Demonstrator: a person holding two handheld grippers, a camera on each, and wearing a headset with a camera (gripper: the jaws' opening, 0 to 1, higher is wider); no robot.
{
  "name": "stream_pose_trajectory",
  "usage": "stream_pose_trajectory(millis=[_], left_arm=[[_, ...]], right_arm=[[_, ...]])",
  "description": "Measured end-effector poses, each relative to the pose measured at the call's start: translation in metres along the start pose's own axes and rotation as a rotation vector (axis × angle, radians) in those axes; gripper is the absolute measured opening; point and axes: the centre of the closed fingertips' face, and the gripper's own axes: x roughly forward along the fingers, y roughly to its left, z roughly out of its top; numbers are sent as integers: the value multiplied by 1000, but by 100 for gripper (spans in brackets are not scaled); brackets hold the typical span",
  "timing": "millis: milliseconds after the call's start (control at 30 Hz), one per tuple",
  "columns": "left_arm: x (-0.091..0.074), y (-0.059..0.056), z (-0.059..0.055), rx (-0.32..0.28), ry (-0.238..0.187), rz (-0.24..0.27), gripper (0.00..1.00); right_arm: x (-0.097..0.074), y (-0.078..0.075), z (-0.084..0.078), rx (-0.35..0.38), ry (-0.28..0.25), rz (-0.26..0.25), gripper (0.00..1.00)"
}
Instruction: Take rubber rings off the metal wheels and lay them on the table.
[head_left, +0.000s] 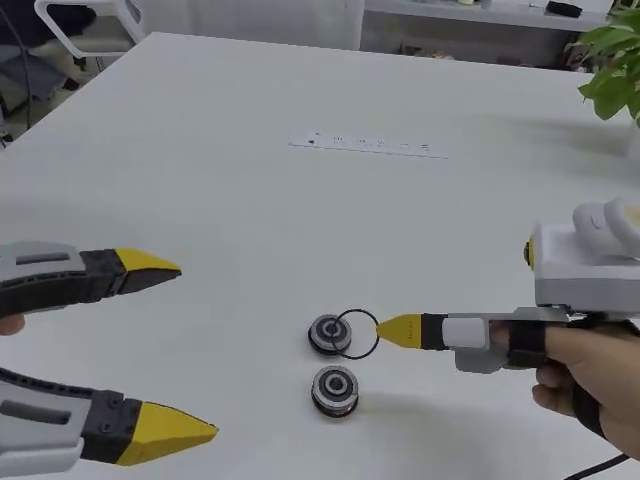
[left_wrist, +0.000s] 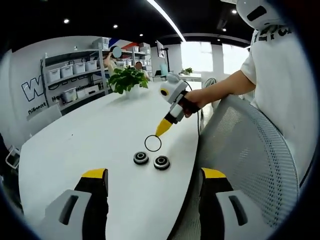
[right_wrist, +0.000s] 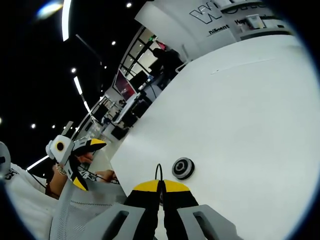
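The rubber ring (head_left: 356, 311) is pinched at one edge in the closed tips of the right hand-held gripper (head_left: 381, 329). It hangs as a thin black loop just beside the farther metal wheel (head_left: 328, 335), and in the head view it overlaps that wheel's rim. Whether its low edge touches the counter (head_left: 300, 220) I cannot tell. The nearer metal wheel (head_left: 335, 389) sits just in front of the first one. Whether either wheel has a ring on it is too small to make out.

The ring looks to be free of its wheel, so the step in hand is laying it down. To do that well:

- Carry the ring sideways to bare counter, well apart from both wheels, so it does not drape over a rim or hook back on.
- Lower it until the hanging edge meets the surface.
- Tip the right hand-held gripper so the loop falls flat rather than standing on edge.
- Only then part the jaws, slowly, because a thin ring may cling to a pad and lift again.

The left hand-held gripper (head_left: 198, 350) waits at the near left with its jaws wide apart and empty. It is well placed to steady a wheel if one is nudged.
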Motion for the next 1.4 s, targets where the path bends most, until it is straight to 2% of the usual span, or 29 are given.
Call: stream_pose_trajectory(millis=[267, 467, 1067, 1400], left_arm=[[-7, 1, -13, -62, -6, 49, 74], [-4, -6, -22, -81, 13, 49, 76], [2, -8, -30, -108, 28, 56, 76], [3, -9, -32, -114, 38, 58, 76]], right_arm=[[-2, -3, 2, 1, -8, -8, 0], [-4, -3, 3, 5, -16, -10, 0], [-10, -3, 12, 16, -62, -11, 0], [-11, 4, 17, 4, -82, -2, 0]])
